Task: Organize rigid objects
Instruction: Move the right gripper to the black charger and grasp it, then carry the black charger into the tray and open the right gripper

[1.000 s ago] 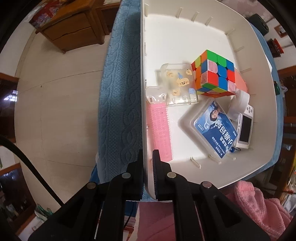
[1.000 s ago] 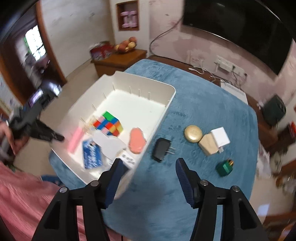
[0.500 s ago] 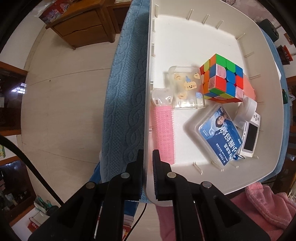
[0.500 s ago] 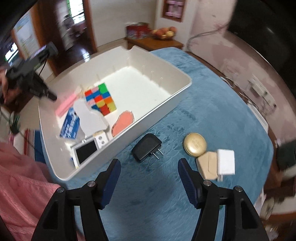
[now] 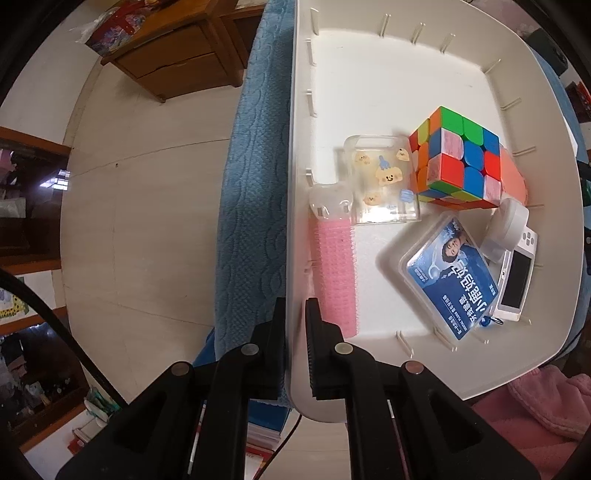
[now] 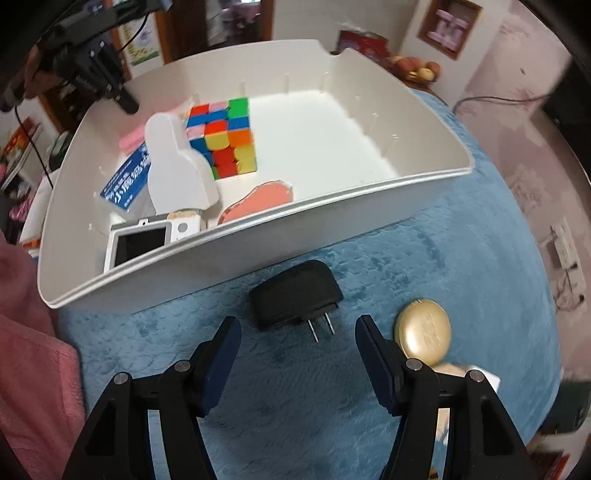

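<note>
Showing blue box (image 5: 452, 280) — Chinese lettering

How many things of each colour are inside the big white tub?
Clear: 2, the sticker case and small clear lid
White: 2, the bottle and game console
Pink: 1, the bristly roller
Orange-pink: 1, the flat pad
Blue: 1, the labelled box
Many-coloured: 1, the puzzle cube
Total: 8 in the tub

Setting, as I see it: a home living room. Wooden cabinet (image 5: 177, 55) on pale floor (image 5: 140, 229); fruit (image 6: 417, 70) on a side cabinet; wall niche (image 6: 448, 31); blue plush cloth (image 6: 461, 266) over the tabletop.
</note>
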A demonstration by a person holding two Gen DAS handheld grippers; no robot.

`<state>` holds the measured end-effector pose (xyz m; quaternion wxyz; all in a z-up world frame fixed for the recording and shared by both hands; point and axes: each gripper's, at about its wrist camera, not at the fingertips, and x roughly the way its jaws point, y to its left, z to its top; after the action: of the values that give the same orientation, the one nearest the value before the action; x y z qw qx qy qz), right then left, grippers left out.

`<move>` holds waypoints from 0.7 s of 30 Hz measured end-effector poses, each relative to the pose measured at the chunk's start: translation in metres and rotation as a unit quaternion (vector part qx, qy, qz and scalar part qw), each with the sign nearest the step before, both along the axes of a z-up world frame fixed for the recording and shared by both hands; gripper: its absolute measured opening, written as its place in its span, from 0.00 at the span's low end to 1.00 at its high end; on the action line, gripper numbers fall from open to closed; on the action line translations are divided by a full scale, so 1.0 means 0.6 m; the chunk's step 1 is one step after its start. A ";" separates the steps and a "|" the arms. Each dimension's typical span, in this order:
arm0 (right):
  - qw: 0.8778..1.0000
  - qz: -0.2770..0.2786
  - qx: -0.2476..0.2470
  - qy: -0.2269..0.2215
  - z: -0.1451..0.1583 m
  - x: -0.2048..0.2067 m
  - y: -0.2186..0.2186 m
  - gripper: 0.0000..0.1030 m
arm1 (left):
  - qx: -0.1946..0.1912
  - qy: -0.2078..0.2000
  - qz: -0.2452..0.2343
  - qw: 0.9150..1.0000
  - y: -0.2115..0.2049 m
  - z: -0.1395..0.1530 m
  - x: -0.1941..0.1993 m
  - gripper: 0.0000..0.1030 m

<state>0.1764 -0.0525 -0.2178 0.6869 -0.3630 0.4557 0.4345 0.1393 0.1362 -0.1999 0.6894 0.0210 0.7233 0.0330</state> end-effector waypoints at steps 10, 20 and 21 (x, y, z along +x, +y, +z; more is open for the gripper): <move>0.999 0.032 0.011 -0.006 -0.025 0.012 0.023 0.63 | 0.020 -0.003 0.009 1.000 -0.014 0.003 0.004 0.10; 1.000 0.012 0.010 -0.007 -0.042 0.015 0.034 0.64 | 0.027 -0.005 0.013 1.000 -0.019 -0.001 -0.001 0.10; 1.000 0.008 0.010 -0.008 -0.043 0.014 0.034 0.63 | 0.028 -0.005 0.013 1.000 -0.019 0.000 -0.002 0.10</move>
<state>0.1850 -0.0318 -0.2433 0.6905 -0.3635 0.4430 0.4414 0.1382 0.1250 -0.2000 0.6920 0.0304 0.7186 0.0620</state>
